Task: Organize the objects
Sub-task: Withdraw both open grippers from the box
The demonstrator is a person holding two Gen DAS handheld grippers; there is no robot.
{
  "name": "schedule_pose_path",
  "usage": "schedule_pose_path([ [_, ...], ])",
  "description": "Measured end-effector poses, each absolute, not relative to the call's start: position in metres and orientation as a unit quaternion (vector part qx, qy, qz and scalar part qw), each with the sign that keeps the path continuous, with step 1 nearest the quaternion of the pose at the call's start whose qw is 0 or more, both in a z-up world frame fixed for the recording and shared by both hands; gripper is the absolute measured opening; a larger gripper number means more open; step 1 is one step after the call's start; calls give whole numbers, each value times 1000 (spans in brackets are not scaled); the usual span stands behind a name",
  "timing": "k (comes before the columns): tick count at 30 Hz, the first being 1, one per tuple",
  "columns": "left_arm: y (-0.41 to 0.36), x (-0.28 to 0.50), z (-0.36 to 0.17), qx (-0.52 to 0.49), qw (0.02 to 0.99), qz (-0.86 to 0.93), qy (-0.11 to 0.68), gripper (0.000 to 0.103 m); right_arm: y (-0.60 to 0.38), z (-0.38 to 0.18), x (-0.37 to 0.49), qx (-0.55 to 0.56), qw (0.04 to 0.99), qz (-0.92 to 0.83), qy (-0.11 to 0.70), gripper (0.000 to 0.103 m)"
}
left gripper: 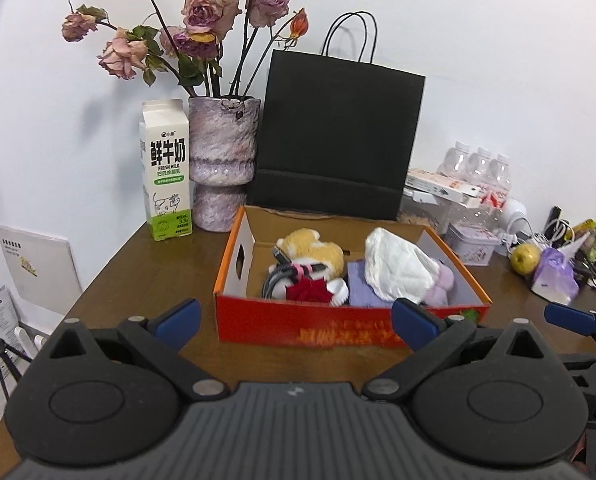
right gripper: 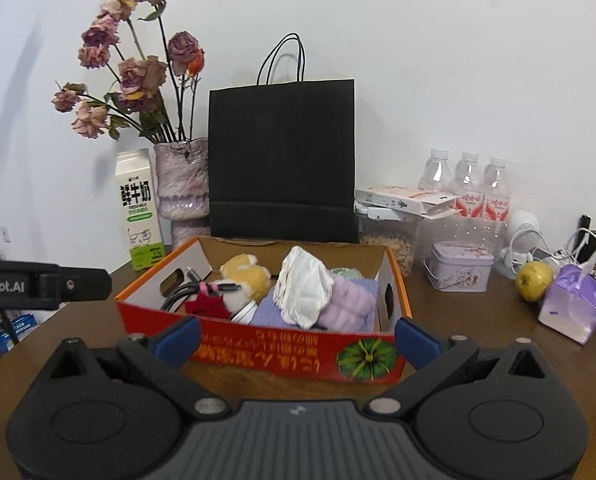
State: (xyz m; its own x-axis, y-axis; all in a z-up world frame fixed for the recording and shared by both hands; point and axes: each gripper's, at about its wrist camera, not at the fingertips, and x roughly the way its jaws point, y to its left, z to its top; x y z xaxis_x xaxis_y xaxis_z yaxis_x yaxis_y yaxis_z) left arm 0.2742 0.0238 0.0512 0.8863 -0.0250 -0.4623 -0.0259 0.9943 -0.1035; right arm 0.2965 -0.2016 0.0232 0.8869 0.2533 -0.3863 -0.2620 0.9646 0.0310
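Note:
A red and orange cardboard box [left gripper: 298,326] [right gripper: 282,350] stands open on the brown table. In it lie a yellow and white plush toy [left gripper: 316,252] [right gripper: 244,276], a dark cable [left gripper: 278,276] [right gripper: 178,294], a red flower [left gripper: 308,292] [right gripper: 208,306], a white cloth [left gripper: 398,266] [right gripper: 304,286] and purple fabric [left gripper: 364,290] [right gripper: 348,302]. My left gripper [left gripper: 296,320] is open and empty, just in front of the box. My right gripper [right gripper: 298,338] is open and empty, at the box's near wall. One of the right gripper's blue fingertips [left gripper: 570,316] shows in the left wrist view.
Behind the box stand a black paper bag [left gripper: 334,136] [right gripper: 284,160], a vase of dried roses [left gripper: 222,168] [right gripper: 182,188] and a milk carton [left gripper: 165,170] [right gripper: 140,216]. To the right are water bottles [right gripper: 468,188], a tin [right gripper: 460,266], an apple [right gripper: 534,274] and a purple packet [right gripper: 572,306].

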Motion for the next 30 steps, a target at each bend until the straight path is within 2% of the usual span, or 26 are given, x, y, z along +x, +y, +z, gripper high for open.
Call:
schedule_pose_path([
  [13,8,202,57,-39,973,7,227,103,-222,28,234,-4,971,131,198,103],
  [30,0,170,54,-42,969,12,243,103,-233,32,200,-3,972,133,192,103],
])
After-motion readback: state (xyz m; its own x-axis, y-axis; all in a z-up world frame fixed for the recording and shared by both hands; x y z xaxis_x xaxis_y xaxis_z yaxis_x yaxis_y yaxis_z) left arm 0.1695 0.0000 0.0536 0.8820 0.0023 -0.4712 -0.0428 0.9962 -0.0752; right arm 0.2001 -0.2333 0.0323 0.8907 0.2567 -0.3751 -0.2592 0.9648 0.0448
